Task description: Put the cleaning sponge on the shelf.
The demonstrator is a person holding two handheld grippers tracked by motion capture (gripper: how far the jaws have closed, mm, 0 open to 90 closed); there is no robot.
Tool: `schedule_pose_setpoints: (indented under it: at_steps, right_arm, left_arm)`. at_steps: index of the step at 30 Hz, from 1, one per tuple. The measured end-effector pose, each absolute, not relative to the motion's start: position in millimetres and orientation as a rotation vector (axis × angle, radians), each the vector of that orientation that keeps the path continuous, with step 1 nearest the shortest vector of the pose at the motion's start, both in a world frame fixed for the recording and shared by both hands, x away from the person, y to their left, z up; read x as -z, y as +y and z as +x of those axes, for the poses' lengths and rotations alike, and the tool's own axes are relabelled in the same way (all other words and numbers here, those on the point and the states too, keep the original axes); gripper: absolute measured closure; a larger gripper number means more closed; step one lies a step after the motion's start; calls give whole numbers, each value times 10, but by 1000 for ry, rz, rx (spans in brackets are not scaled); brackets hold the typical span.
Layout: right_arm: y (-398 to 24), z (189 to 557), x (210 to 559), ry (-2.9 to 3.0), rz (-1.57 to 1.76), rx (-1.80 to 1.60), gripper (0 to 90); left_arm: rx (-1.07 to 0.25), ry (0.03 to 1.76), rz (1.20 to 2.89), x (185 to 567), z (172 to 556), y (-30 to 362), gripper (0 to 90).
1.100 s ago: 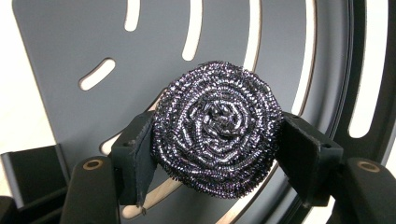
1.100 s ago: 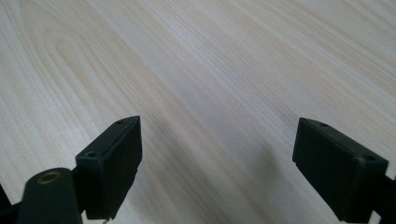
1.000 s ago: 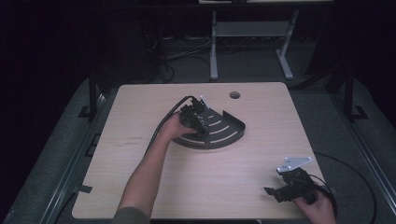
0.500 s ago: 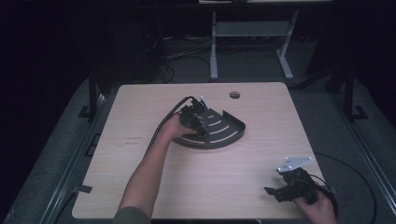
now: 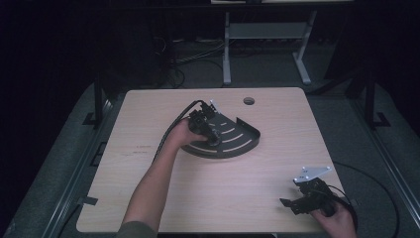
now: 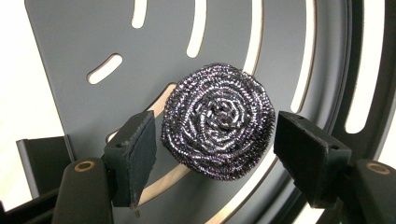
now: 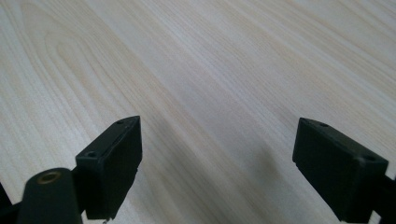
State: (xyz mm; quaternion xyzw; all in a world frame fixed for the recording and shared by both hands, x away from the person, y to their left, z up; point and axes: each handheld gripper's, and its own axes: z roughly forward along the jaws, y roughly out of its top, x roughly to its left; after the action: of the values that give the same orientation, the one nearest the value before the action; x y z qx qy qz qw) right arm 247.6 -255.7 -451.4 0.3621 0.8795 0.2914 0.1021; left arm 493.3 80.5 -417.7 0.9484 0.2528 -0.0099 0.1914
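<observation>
Item: steel-wool scourer (image 6: 218,120), round coil, no long axis; it lay flat on the black slotted fan-shaped tray (image 5: 237,144) at mid-desk (image 5: 148,198).

Left gripper (image 5: 212,138): poised directly over the scourer, which sat between the jaws; its jaws had just been opening, both pads (image 6: 135,156) clear of the coil, nothing held. Nearer hand by far.

Right gripper (image 7: 217,163): jaws wide, empty, above bare wood at the desk's near right corner, well apart from the tray.
</observation>
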Motion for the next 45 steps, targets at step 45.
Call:
schedule_pose_setpoints:
  at_steps: [45]
  right_arm:
    - [-2523,2504,4496,2600,1063,-859,156]
  left_arm:
    - [-74,661,2659,3701,4563,1009,254]
